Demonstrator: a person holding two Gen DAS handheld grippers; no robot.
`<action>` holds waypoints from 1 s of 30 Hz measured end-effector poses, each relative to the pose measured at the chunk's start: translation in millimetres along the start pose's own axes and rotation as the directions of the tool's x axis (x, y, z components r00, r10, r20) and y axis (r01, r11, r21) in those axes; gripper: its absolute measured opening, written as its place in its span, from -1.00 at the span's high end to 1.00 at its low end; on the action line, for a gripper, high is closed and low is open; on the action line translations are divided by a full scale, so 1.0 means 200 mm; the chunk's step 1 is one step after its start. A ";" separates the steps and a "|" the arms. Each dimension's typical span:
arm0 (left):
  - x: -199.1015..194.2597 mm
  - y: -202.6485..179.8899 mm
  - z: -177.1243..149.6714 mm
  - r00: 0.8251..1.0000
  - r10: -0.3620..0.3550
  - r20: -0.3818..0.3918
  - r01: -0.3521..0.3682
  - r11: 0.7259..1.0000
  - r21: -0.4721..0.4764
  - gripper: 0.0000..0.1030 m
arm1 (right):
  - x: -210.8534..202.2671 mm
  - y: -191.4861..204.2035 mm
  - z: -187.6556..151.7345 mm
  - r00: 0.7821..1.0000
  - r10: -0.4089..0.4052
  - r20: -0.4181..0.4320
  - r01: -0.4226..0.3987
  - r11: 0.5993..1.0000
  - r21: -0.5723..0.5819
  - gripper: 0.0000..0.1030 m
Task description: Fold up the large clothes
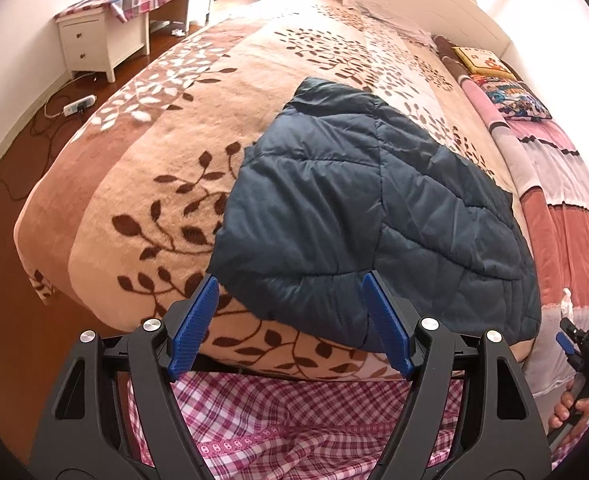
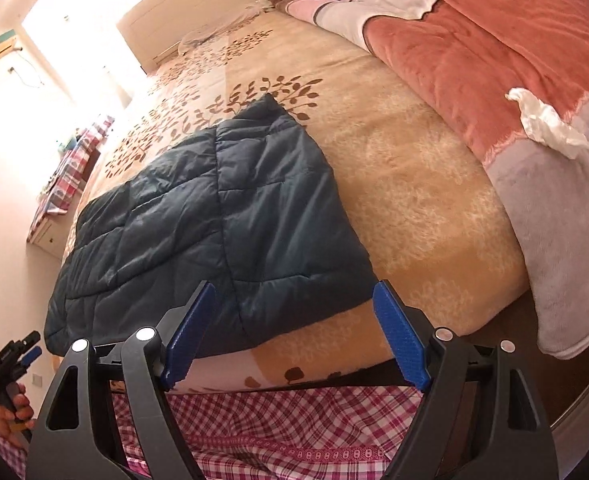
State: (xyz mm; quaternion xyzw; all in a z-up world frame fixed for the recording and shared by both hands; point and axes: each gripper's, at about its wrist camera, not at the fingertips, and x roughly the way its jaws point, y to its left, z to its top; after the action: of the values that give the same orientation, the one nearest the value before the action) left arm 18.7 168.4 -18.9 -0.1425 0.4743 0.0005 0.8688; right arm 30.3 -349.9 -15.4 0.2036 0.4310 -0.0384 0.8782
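Observation:
A dark blue quilted jacket (image 1: 374, 208) lies folded into a compact block on the beige leaf-patterned blanket (image 1: 154, 168), near the bed's front edge. It also shows in the right wrist view (image 2: 206, 216). My left gripper (image 1: 290, 284) is open and empty, hovering just in front of the jacket's near edge. My right gripper (image 2: 294, 292) is open and empty, also just in front of the jacket's near edge. The right gripper shows at the far right of the left wrist view (image 1: 574, 344); the left one shows at the far left of the right wrist view (image 2: 10, 356).
A pink and white blanket (image 2: 514, 60) lies along the right side of the bed, with a crumpled white tissue (image 2: 550, 124) on it. Cushions (image 1: 490, 64) sit near the headboard. A white desk (image 1: 106, 36) stands left of the bed, a power strip (image 1: 78, 105) on the floor. Plaid sheet (image 1: 294, 416) hangs below.

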 end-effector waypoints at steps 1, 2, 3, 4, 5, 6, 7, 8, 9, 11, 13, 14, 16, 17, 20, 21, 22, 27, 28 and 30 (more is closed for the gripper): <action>0.00 -0.01 0.01 1.000 0.000 0.001 0.000 1.000 0.002 -0.43 | 0.00 0.01 0.00 1.000 0.003 0.000 -0.003 1.000 -0.005 -0.54; 0.00 -0.01 0.01 1.000 -0.002 0.002 0.002 1.000 0.003 -0.43 | 0.00 0.01 0.01 1.000 0.005 -0.001 -0.005 1.000 -0.008 -0.54; 0.01 -0.01 0.02 1.000 -0.006 0.000 0.006 1.000 0.006 -0.43 | 0.00 0.02 0.01 1.000 0.009 -0.001 -0.009 1.000 -0.010 -0.54; 0.01 -0.01 0.02 1.000 -0.006 0.001 0.006 1.000 0.007 -0.43 | 0.00 0.02 0.02 1.000 0.013 -0.001 -0.013 1.000 -0.010 -0.54; 0.01 -0.01 0.03 1.000 -0.005 0.002 0.005 1.000 0.007 -0.43 | 0.00 0.03 0.03 1.000 0.016 -0.002 -0.016 1.000 -0.011 -0.54; 0.01 -0.01 0.04 1.000 -0.005 0.003 0.005 1.000 0.007 -0.43 | 0.00 0.03 0.03 1.000 0.019 -0.002 -0.019 1.000 -0.012 -0.54; 0.01 -0.01 0.04 1.000 -0.004 0.002 0.004 1.000 0.005 -0.43 | 0.00 0.04 0.04 1.000 0.023 -0.001 -0.023 1.000 -0.014 -0.54; 0.01 0.00 0.04 1.000 -0.006 0.002 0.006 1.000 -0.001 -0.43 | 0.00 0.04 0.04 1.000 0.027 -0.001 -0.027 0.999 -0.016 -0.54; 0.01 0.00 0.04 1.000 -0.009 0.001 0.009 1.000 -0.006 -0.43 | 0.00 0.05 0.05 0.999 0.032 0.000 -0.032 0.999 -0.019 -0.54; 0.02 0.02 0.03 1.000 -0.017 -0.006 0.017 1.000 -0.024 -0.43 | 0.00 0.06 0.06 0.999 0.042 0.002 -0.042 0.999 -0.030 -0.54; 0.03 0.05 0.02 0.999 -0.028 -0.016 0.027 0.998 -0.052 -0.43 | 0.01 0.09 0.06 0.997 0.074 -0.004 -0.075 0.996 -0.044 -0.46; 0.04 0.07 0.01 0.999 -0.038 -0.025 0.036 0.997 -0.074 -0.43 | 0.01 0.11 0.07 0.995 0.094 -0.010 -0.095 0.994 -0.050 -0.33; 0.06 0.10 -0.02 0.997 -0.060 -0.041 0.055 0.992 -0.114 -0.43 | 0.03 0.17 0.09 0.988 0.154 -0.030 -0.156 0.986 -0.060 -0.12; 0.07 0.11 -0.03 0.996 -0.071 -0.048 0.064 0.989 -0.132 -0.43 | 0.04 0.20 0.10 0.981 0.189 -0.039 -0.191 0.980 -0.063 0.06; 0.10 0.13 -0.08 0.992 -0.108 -0.065 0.095 0.980 -0.176 -0.43 | 0.11 0.37 0.16 0.958 0.277 -0.069 -0.283 0.954 -0.102 0.27; 0.10 0.13 -0.09 0.990 -0.121 -0.070 0.106 0.977 -0.185 -0.43 | 0.15 0.44 0.18 0.952 0.296 -0.079 -0.304 0.945 -0.124 0.31; 0.11 0.13 -0.10 0.989 -0.128 -0.074 0.112 0.975 -0.189 -0.43 | 0.18 0.49 0.20 0.948 0.306 -0.088 -0.316 0.939 -0.138 0.38; 0.13 0.11 -0.13 0.983 -0.171 -0.071 0.154 0.968 -0.196 -0.44 | 0.47 0.81 0.34 0.931 0.327 -0.159 -0.353 0.918 -0.179 0.70; 0.14 0.11 -0.13 0.981 -0.178 -0.072 0.160 0.967 -0.199 -0.44 | 0.53 0.86 0.36 0.932 0.320 -0.168 -0.348 0.921 -0.175 0.74; 0.15 0.11 -0.13 0.978 -0.194 -0.076 0.176 0.963 -0.202 -0.45 | 0.66 0.94 0.42 0.929 0.310 -0.202 -0.343 0.926 -0.159 0.77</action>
State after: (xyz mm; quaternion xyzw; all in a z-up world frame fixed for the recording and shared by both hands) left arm 10.5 179.0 -63.3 -0.2702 0.4973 -0.0413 0.8234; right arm 221.6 -196.7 -11.0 0.1898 0.4671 0.1683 0.8470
